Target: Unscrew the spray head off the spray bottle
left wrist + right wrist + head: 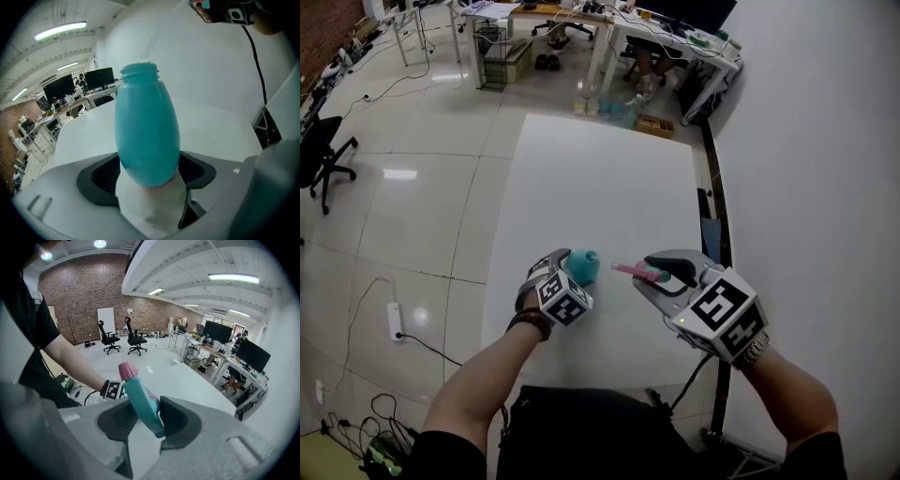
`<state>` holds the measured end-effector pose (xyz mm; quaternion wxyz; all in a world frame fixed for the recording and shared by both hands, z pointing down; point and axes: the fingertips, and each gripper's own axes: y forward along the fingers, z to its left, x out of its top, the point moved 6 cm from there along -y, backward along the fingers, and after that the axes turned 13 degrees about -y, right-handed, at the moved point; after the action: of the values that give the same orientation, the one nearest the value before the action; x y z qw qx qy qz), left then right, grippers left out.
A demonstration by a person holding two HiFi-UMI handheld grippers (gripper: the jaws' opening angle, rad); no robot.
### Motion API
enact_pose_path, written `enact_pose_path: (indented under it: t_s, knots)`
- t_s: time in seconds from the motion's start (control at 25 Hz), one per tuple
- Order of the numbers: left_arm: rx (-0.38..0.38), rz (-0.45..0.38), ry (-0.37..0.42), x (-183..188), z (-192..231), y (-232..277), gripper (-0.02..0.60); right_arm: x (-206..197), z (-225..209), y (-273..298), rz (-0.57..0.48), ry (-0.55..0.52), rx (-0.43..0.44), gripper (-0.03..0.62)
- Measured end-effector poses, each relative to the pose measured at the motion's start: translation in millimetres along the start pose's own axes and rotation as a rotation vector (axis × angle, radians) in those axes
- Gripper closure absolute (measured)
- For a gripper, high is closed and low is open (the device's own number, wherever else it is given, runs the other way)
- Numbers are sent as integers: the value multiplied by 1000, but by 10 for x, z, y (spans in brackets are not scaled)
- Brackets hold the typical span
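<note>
A teal spray bottle (pixel 584 266) (pixel 147 136) stands upright on the white table (pixel 600 178), its threaded neck bare. My left gripper (pixel 566 272) (pixel 150 174) has both dark pads against the bottle's lower body. The spray head (pixel 636 272) (pixel 139 397), teal with a pink nozzle, is off the bottle. It sits clamped between the jaws of my right gripper (pixel 662 276) (pixel 147 417), which hangs above the table to the right of the bottle. The right gripper (pixel 225 11) also shows at the top right of the left gripper view.
A white wall (pixel 806 141) runs along the table's right edge. Desks with monitors (pixel 666 28) stand beyond the far end. A black office chair (pixel 323 155) and a power strip (pixel 394 321) with cables are on the tiled floor at left.
</note>
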<state>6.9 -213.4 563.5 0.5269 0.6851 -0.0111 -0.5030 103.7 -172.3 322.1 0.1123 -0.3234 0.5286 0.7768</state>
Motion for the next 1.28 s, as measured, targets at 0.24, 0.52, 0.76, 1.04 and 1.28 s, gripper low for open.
enact_pose_path:
  t_s: [0.24, 0.52, 0.76, 1.04, 1.28]
  knots:
    - [17, 5, 82, 38, -56, -102, 170, -37, 15, 66, 8, 15, 21, 473]
    - [48, 62, 234, 137, -143, -281, 176, -69, -18, 83, 11, 66, 29, 473]
    - [-13, 149, 351, 149, -264, -455, 178, -131, 149, 98, 15, -127, 78, 473]
    - [-101, 220, 494, 179, -432, -744, 179, -189, 483, 58, 5, -518, 129, 473]
    - [-176, 274, 618, 148, -594, -958, 181, -117, 768, -35, -28, -755, 158, 473]
